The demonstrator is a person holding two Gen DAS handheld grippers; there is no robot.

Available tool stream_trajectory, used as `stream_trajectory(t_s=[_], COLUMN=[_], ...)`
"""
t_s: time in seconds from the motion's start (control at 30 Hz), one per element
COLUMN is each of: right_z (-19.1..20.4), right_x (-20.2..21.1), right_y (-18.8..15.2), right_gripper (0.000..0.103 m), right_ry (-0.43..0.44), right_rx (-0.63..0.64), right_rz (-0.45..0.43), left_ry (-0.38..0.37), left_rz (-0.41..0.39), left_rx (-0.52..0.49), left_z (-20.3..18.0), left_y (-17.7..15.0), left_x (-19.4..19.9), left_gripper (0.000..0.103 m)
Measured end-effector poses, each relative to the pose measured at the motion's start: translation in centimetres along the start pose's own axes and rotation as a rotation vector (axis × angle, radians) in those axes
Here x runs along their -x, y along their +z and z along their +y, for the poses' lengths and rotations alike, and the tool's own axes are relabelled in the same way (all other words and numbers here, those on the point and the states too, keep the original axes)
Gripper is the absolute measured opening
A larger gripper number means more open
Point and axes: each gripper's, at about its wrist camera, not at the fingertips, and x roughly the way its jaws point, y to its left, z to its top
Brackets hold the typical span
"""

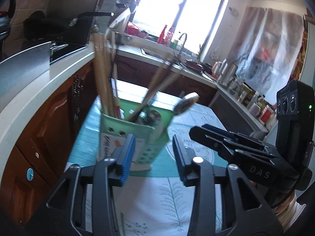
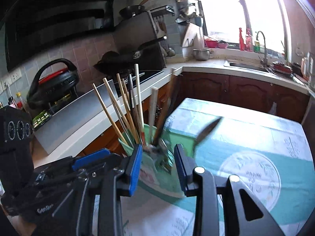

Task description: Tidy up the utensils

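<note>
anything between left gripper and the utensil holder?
Nothing. In the left wrist view, the left gripper stands open just short of the green utensil holder; only bare tablecloth shows between them.

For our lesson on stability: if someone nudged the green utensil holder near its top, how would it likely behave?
The green utensil holder looks tall and narrow, so it would probably tip rather than slide. The long chopsticks and spoons leaning outward likely raise its weight. The tablecloth beneath might bunch.
</note>
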Motion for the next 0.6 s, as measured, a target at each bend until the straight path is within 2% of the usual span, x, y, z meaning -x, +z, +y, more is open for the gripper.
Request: stream_trajectory(t_s=[0.17, 0.23, 0.27, 0.4, 0.43, 0.5, 0.6], right_z=[-2.1, -2.9, -3.1, -4.3, -4.5, -4.9, -5.5], right_x=[2.2, 3.0, 3.3, 4.9, 5.3, 6.3, 8.1], right_y=[-2.2, -3.3, -3.9, -6.4, -7.0, -8.1, -9.4], right_gripper=[0.035, 0.036, 0.036, 0.040, 0.043, 0.059, 0.065], right_ry=[-0.044, -0.073, -0.089, -0.152, -0.158, -0.168, -0.183], right_rx=[-0.067, -0.085, -0.093, -0.129, -0.138, -0.164, -0.187], right_rz=[0.049, 0.065, 0.078, 0.132, 0.139, 0.147, 0.136], left_ry=[-0.004, 0.005, 0.009, 0.082, 0.110, 0.129, 0.130], left_rz=[0.029, 0.044, 0.049, 0.085, 0.100, 0.114, 0.120], left_rx=[-0.030, -0.037, -0.043, -0.101, -0.115, -0.128, -0.128], left_z=[-3.4, -4.9, -5.6, -8.3, -9.1, -10.1, -11.4], left_y=[-1.4, -2.2, -2.6, -3.9, -4.1, -4.5, -4.8], left_x=[0.4, 0.6, 0.8, 0.9, 0.8, 0.7, 0.4], left_gripper=[0.063, 0.078, 0.081, 0.084, 0.085, 0.086, 0.092])
